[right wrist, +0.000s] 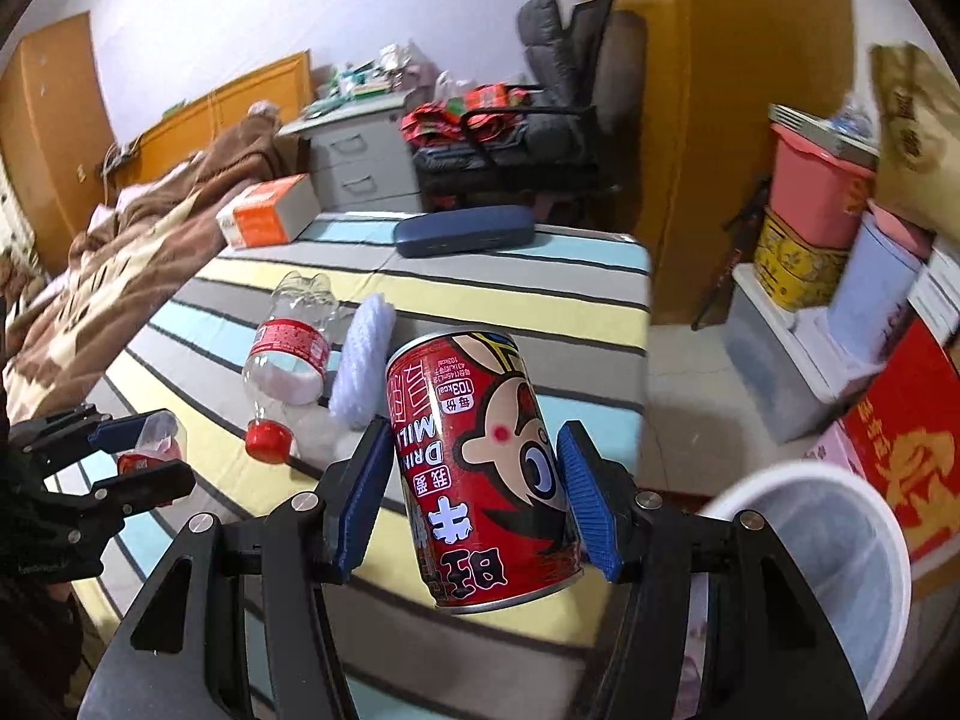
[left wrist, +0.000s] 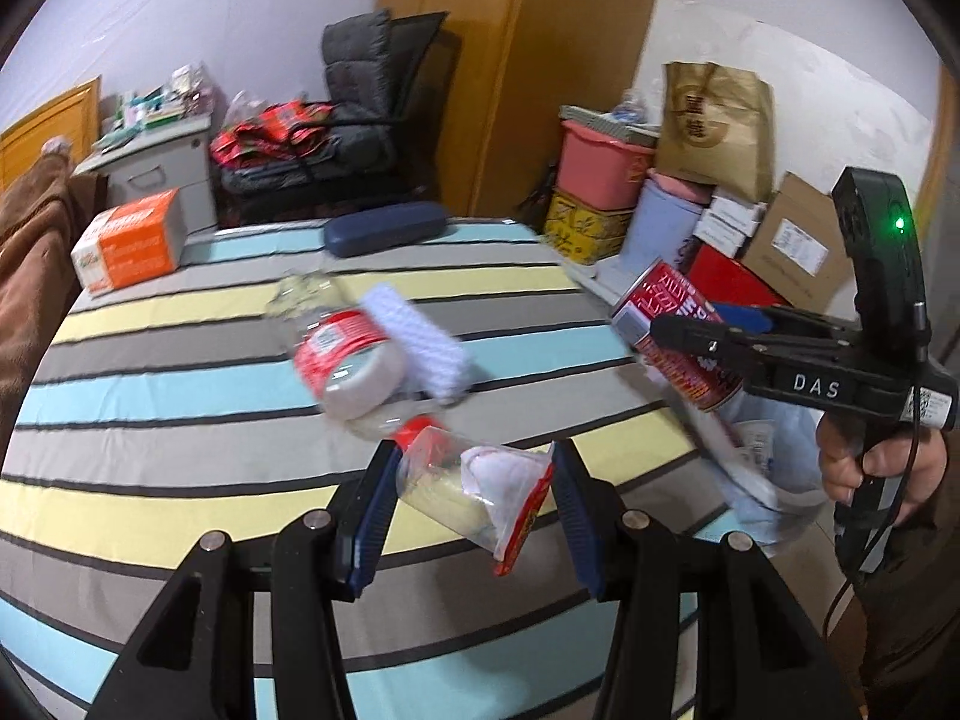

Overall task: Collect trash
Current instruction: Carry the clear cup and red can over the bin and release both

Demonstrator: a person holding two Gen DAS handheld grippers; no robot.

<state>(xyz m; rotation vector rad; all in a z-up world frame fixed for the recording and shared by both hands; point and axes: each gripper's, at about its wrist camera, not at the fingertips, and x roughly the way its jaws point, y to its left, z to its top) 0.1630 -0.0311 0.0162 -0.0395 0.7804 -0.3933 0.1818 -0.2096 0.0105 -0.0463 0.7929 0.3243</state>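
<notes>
Orange box [right wrist: 268, 211] and blue case [right wrist: 464, 230] on striped bedsheet [right wrist: 558, 276].

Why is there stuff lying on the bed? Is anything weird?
Yes. An empty plastic bottle lies on its side on the striped bedcover, beside a white foam net sleeve. Both look like litter left on the bed.

A red can [right wrist: 486, 468] with a cartoon face, a clear bottle [right wrist: 287, 360] with red label and cap at ten o'clock, on a blue, yellow and grey striped bedcover [right wrist: 540, 294]
</notes>
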